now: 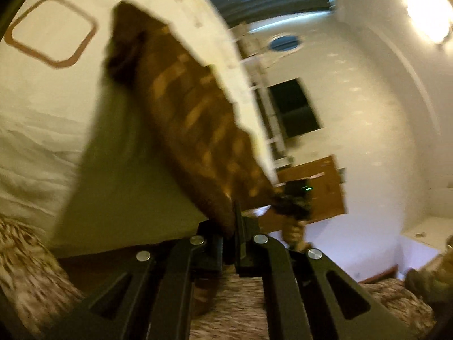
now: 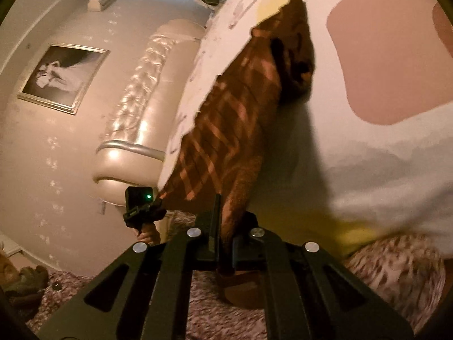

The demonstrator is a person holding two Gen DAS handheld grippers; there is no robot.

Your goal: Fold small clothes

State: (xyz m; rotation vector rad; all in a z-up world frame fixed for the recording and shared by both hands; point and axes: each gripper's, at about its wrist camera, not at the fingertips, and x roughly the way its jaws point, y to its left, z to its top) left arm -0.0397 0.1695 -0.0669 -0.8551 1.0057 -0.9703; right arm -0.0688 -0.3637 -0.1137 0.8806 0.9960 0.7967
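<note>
Brown garment [image 1: 192, 130]: soft woven cloth, matt, slightly fuzzy nap along the edge, with a paler orange check pattern. Left gripper [image 1: 235, 226] and right gripper [image 2: 223, 226]: matt black linkage, plastic or painted metal, cannot tell which; bright polished metal pivot pins [image 1: 197, 239] with a smooth sheen. Bedspread [image 1: 25, 257]: shaggy, rough pile cloth, mottled brown and cream, matt. White sheet [image 2: 382, 164]: smooth thin fabric, matt, faint creases. Headboard [image 2: 133, 130]: padded, glossy, leather-like, strong highlights. Picture frame [image 2: 75, 107]: silvery, semi-gloss. Wall [image 2: 42, 147]: matt paint. Door [image 1: 317, 189]: wood-toned, smooth; blurred.
</note>
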